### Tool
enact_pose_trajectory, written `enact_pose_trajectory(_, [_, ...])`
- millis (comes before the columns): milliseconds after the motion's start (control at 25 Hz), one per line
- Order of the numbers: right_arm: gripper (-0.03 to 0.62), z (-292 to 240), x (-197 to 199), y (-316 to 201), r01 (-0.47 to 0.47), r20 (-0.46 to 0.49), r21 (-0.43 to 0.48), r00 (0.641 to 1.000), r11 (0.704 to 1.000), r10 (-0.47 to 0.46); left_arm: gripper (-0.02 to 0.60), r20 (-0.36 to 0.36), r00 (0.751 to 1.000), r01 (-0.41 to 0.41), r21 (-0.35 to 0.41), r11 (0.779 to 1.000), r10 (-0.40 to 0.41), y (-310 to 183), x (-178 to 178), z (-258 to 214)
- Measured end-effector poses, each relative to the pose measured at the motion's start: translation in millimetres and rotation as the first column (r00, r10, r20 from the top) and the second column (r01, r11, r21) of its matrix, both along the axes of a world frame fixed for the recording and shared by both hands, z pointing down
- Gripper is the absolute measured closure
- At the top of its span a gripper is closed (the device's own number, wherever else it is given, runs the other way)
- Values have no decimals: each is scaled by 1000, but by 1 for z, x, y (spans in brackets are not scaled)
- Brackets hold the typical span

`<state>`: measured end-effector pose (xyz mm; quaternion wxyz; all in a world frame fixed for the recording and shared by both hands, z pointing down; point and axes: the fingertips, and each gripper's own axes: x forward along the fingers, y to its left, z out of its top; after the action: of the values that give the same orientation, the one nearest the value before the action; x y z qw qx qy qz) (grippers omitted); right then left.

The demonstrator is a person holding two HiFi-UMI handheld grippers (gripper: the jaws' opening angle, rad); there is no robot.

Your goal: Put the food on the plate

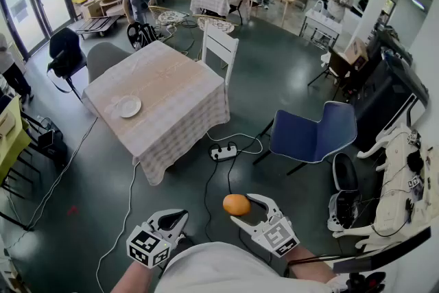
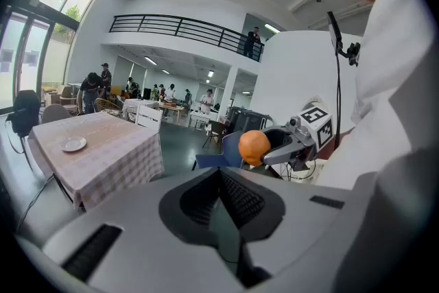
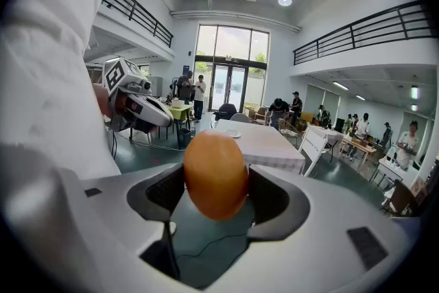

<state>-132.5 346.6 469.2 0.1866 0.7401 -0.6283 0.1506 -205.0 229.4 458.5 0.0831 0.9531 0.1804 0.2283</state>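
An orange, egg-shaped piece of food sits between the pads of my right gripper, which is shut on it. In the head view the food and the right gripper hang low over the floor, close to the person's body. My left gripper is beside it on the left, shut with nothing in it, and its jaws meet. A small white plate lies on the checked tablecloth of the table, well ahead and to the left of both grippers.
A blue chair stands ahead on the right and a white chair behind the table. A power strip and cables lie on the floor between me and the table. People and more tables fill the back of the hall.
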Motion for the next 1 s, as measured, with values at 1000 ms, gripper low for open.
enact_pose_trajectory(1000, [289,17,54,-27,16,49,-16,999,1000,-15,572,5,999,52,-51,997,-52,-20,41,6])
